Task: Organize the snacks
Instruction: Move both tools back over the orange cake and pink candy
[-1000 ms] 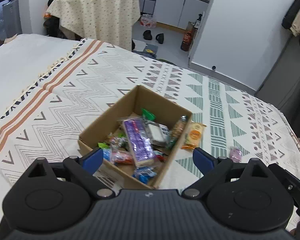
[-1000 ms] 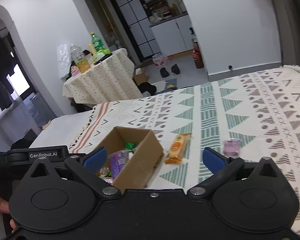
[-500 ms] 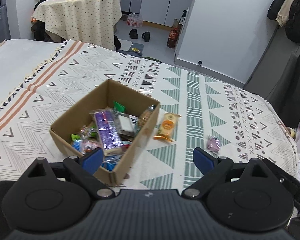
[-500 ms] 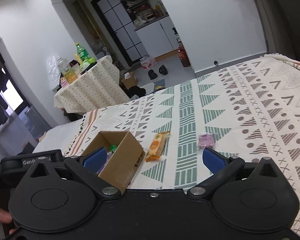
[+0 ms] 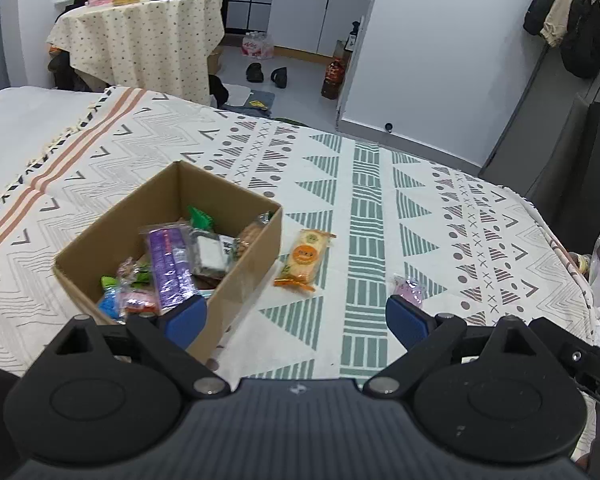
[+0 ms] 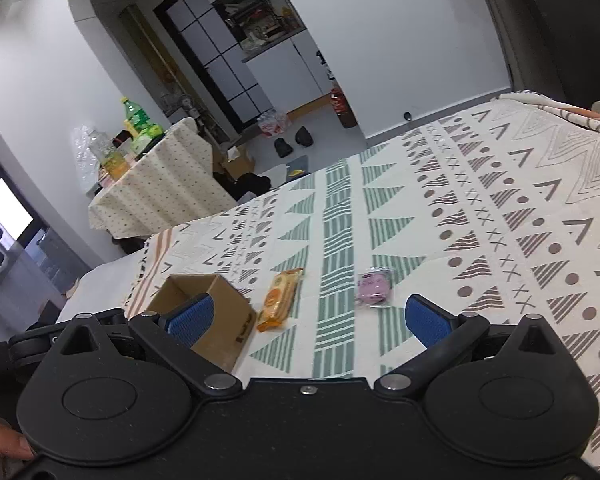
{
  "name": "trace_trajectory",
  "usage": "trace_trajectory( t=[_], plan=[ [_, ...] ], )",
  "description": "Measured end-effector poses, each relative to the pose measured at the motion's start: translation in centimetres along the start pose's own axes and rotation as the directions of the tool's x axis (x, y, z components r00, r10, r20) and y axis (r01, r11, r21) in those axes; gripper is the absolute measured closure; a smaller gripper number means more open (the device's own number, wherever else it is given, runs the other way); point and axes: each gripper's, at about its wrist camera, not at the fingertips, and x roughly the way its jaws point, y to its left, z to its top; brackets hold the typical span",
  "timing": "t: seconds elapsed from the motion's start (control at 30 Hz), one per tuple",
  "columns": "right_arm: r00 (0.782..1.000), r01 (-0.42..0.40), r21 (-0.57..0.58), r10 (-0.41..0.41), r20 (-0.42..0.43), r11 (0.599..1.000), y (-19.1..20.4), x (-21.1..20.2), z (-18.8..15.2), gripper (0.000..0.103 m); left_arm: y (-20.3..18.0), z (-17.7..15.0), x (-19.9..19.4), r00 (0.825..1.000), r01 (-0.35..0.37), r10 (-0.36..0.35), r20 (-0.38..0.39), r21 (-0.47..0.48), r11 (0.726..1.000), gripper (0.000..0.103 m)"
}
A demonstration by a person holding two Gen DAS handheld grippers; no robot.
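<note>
A brown cardboard box (image 5: 242, 280) sits on the patterned bedspread, holding several wrapped snacks, among them a purple pack (image 5: 168, 266). Just right of the box lies an orange cracker pack (image 5: 305, 260), and farther right a small pink snack packet (image 5: 408, 289). My left gripper (image 5: 296, 320) hovers open above the bed, near the box's front corner, with nothing between its fingers. In the right wrist view the box (image 6: 220, 316), the cracker pack (image 6: 280, 298) and the pink packet (image 6: 374, 286) lie ahead of my right gripper (image 6: 306, 320), which is open and holds nothing.
The bedspread (image 5: 380, 208) stretches far and right of the snacks. Beyond the bed stand a cloth-covered table (image 5: 140, 36) with bottles, shoes (image 5: 268, 74) on the floor and a white wall. Dark coats (image 5: 572, 12) hang at the upper right.
Both grippers have drawn back and shifted right, so the box now sits lower left in each view. The pink packet has come closer to the right gripper. Both stayed open.
</note>
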Motion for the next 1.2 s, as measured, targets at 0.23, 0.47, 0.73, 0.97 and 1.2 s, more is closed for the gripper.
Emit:
trace_trajectory(
  t=[0.23, 0.47, 0.73, 0.97, 1.2],
  plan=[
    [1.0, 0.023, 0.034, -0.022, -0.004, 0.999, -1.8, 0.5, 0.1, 0.001, -0.9, 0.1, 1.3, 1.0, 0.029, -0.029, 0.01, -0.006, 1.0, 0.009],
    [0.999, 0.039, 0.075, -0.037, -0.03, 0.996, -3.1, 2.1, 0.0, 0.014, -1.4, 0.1, 3.7, 0.999, 0.049, -0.049, -0.002, -0.003, 0.999, 0.014],
    [0.995, 0.065, 0.076, -0.058, -0.083, 0.995, -3.2, 5.9, 0.3, 0.027, -2.0, 0.3, 7.8, 0.996, 0.074, -0.073, -0.042, 0.022, 0.997, 0.023],
    [0.993, 0.067, 0.087, -0.058, -0.101, 0.994, -3.3, 9.1, 0.5, 0.034, -2.5, 0.9, 12.2, 0.995, 0.06, -0.058, -0.076, 0.031, 0.998, 0.028],
    [0.99, 0.082, 0.11, -0.068, -0.127, 0.991, -4.0, 12.0, 0.5, 0.039, -2.9, 1.1, 15.6, 0.998, 0.012, -0.008, -0.064, 0.06, 0.998, 0.031]
  ],
)
